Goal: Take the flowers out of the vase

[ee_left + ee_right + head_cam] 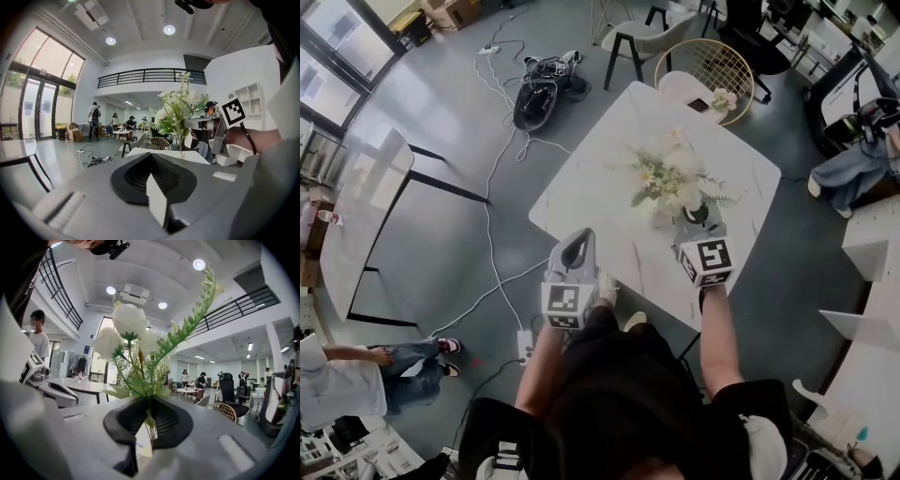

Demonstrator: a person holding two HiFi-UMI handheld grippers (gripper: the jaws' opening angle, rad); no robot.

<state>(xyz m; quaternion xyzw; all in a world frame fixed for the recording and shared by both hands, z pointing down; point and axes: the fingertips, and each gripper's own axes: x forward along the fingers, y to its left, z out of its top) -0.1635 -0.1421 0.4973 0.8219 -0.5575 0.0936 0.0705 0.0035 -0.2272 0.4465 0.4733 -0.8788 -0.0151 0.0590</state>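
Right tongs [149,427]: clenched on the stems of the flowers [129,333], blooms well above the desk [609,141]. Left tongs [157,187]: closed on nothing, over the desk's near edge. Risks dragging the vase, not clearly seen, off the desk and toppling it; risks thin stems slipping.

Black short-sleeved top [619,384], grey left gripper [577,242] and right gripper [697,216], black-and-white marker cubes [565,302]
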